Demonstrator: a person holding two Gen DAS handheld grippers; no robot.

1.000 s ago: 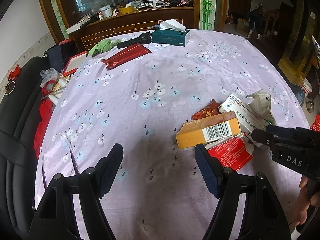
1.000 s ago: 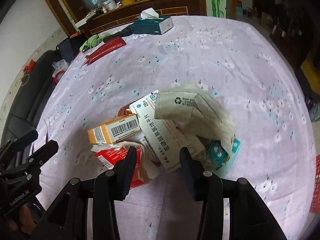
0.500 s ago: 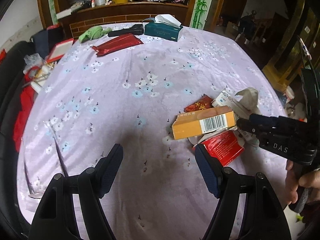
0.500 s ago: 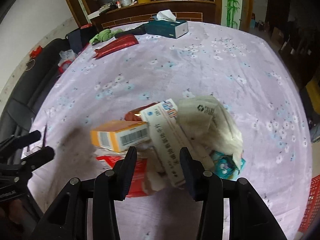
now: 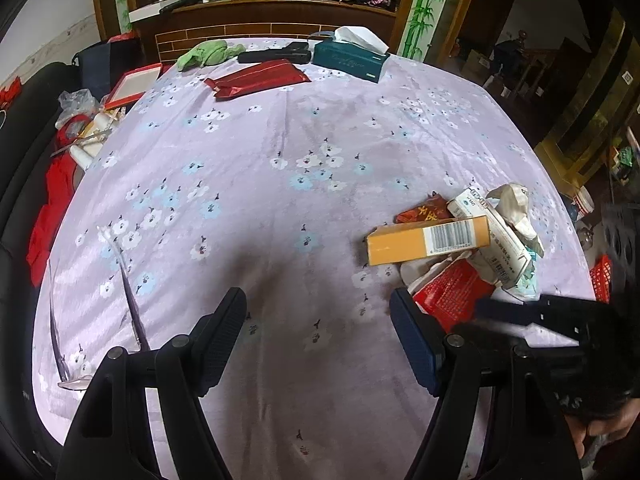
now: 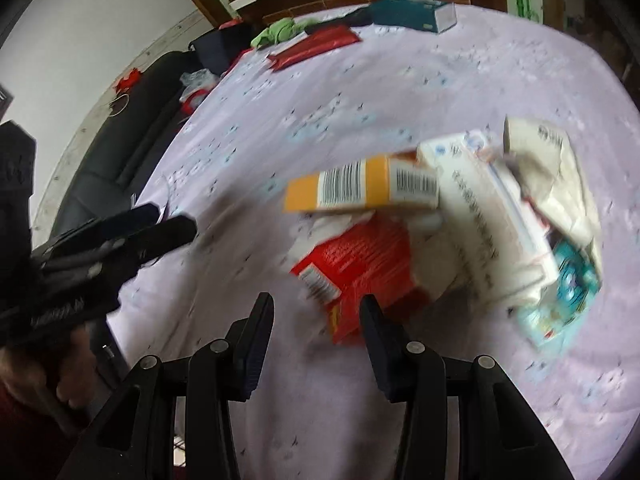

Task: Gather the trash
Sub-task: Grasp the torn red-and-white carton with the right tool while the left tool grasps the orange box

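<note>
Evidently the pile of crumpled cartons (image 5: 460,248) lay near the right edge of the lilac floral tablecloth (image 5: 280,152); both the left gripper (image 5: 318,340) and right gripper (image 6: 316,328) hung empty, jaws apart. A hasty, blurred sweep could scatter the orange barcoded box (image 6: 360,188) off the cloth.

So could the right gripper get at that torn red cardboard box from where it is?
Probably yes: the right gripper is open, the torn red cardboard box lies just ahead, and nothing sits between them.
</note>
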